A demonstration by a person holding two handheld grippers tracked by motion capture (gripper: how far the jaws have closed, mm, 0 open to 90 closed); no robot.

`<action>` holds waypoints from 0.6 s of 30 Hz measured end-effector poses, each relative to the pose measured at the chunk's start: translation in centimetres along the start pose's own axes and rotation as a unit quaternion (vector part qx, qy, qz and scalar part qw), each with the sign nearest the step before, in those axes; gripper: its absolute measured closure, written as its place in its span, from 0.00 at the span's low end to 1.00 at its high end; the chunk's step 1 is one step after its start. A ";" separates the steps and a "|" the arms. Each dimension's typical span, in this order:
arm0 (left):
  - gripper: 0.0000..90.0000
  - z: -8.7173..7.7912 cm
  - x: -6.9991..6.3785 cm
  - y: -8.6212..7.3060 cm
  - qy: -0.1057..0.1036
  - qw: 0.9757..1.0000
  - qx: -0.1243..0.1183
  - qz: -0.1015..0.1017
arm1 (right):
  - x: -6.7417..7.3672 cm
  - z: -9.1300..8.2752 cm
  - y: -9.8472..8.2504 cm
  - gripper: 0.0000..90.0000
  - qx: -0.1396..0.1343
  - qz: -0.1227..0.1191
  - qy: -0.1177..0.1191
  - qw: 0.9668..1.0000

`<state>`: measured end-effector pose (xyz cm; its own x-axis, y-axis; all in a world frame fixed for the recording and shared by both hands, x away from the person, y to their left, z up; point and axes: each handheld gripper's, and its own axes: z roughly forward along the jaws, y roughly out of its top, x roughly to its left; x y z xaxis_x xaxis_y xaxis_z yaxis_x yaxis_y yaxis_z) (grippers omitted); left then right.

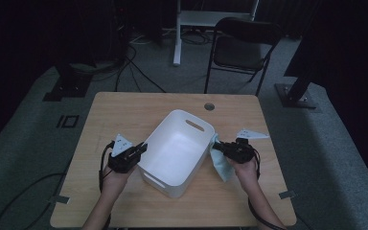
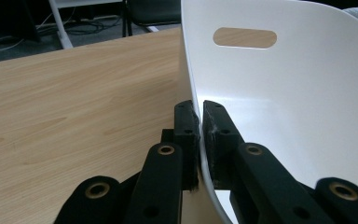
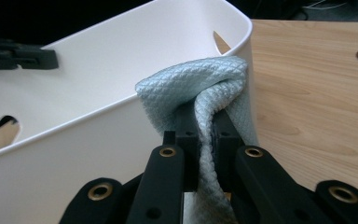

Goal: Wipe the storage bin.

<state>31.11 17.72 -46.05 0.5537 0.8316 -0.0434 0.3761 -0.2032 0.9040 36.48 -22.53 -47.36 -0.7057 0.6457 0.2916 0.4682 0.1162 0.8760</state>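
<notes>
A white plastic bin (image 1: pixel 172 167) with slot handles stands on the wooden table (image 1: pixel 124 110), turned at an angle. My left gripper (image 1: pixel 143 148) is shut on the bin's left wall (image 2: pixel 279 107), one jaw outside and one inside the rim. My right gripper (image 1: pixel 216 146) is shut on a pale blue waffle-weave cloth (image 1: pixel 222 165). In the right gripper view the cloth (image 3: pixel 200 86) bunches over the jaw tips and presses against the bin's outer wall (image 3: pixel 65 163) near its rim. The cloth's lower part hangs down to the table beside the bin.
A round cable hole (image 1: pixel 209 106) sits near the table's far edge. A black folding chair (image 1: pixel 242 45) and a white desk frame (image 1: pixel 177 33) stand beyond the table. Cables (image 1: pixel 28 191) trail over the grey floor at left.
</notes>
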 end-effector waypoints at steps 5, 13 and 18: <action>0.95 0.0 -0.1 0.0 0.001 1.000 0.000 0.001 | -0.2 0.4 -0.4 0.95 0.005 0.003 -0.005 1.000; 0.95 0.1 -0.2 0.1 0.005 1.000 0.002 0.003 | 0.1 0.1 -0.3 0.95 0.002 -0.005 0.004 1.000; 0.95 0.1 -0.3 0.1 0.005 1.000 0.001 0.004 | 0.4 0.2 -0.3 0.95 0.005 -0.014 -0.002 1.000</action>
<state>31.03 17.44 -46.01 0.5489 0.8353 -0.0312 0.3733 -0.2115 0.9033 36.17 -22.12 -47.60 -0.7166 0.6454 0.2644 0.4534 0.1429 0.8798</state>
